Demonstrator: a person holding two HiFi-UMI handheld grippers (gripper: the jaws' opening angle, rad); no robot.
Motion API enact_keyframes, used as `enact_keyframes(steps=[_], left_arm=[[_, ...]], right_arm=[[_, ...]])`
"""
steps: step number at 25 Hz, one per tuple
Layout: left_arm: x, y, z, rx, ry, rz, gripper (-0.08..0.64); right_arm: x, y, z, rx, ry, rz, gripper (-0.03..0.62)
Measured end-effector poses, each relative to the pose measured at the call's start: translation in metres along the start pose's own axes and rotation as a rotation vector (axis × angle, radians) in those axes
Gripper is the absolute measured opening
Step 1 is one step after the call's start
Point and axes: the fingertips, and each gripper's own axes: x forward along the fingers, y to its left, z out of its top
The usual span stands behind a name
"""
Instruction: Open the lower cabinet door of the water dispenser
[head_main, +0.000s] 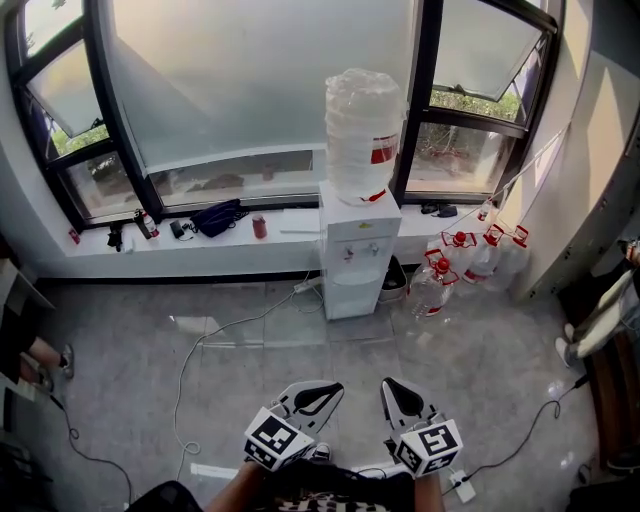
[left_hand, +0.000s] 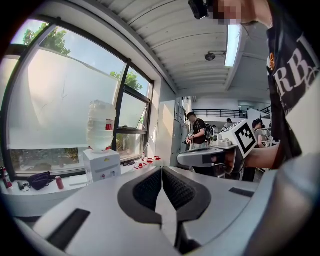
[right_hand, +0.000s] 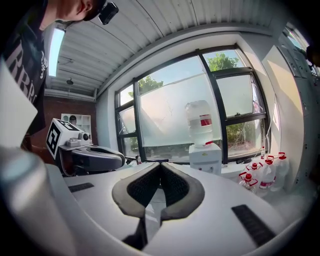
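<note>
Nearest the lens, low in the head view: left gripper (head_main: 322, 395) and right gripper (head_main: 398, 395), side by side, both held near the person's body. Each points up-frame toward the water dispenser (head_main: 358, 255).

Left gripper (left_hand: 161, 170): pads pressed together at the tips, nothing between them. Right gripper (right_hand: 160, 166): likewise clenched, empty.

Water dispenser stands well apart from both grippers, across bare grey floor (head_main: 300, 350), backed against the window sill (head_main: 200, 245). It lies straight ahead of the pair, about centred between them. Its lower cabinet door (head_main: 350, 295) faces the grippers and looks closed, flush with the white body. No contact with either gripper.

A large water bottle (head_main: 362, 135) sits upside down on top of the dispenser. Red-capped jugs (head_main: 470, 260) cluster on the floor just right of it. A red can (head_main: 260, 226) and a black bag (head_main: 215, 216) sit on the sill to its left. A white cable (head_main: 215, 335) trails over the floor from the dispenser's left side.
</note>
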Motion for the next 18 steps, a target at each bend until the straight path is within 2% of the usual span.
enact_keyframes(steps=[6,10,14,18], left_arm=[[-0.003,0.034,-0.010,0.003,0.019,-0.011,0.018],[0.000,0.046,-0.015,-0.022,0.032,-0.021,0.018],[0.020,0.050,-0.018,-0.028,0.047,-0.047,0.018],[0.045,0.059,-0.021,-0.044,0.063,-0.057,0.018]], right_arm=[[0.023,-0.001,-0.007,0.012,0.004,-0.029,0.015],[0.027,-0.007,-0.009,0.023,0.032,-0.062,0.015],[0.033,-0.029,-0.010,0.037,0.039,-0.090,0.015],[0.048,-0.055,-0.013,0.052,0.043,-0.081,0.015]])
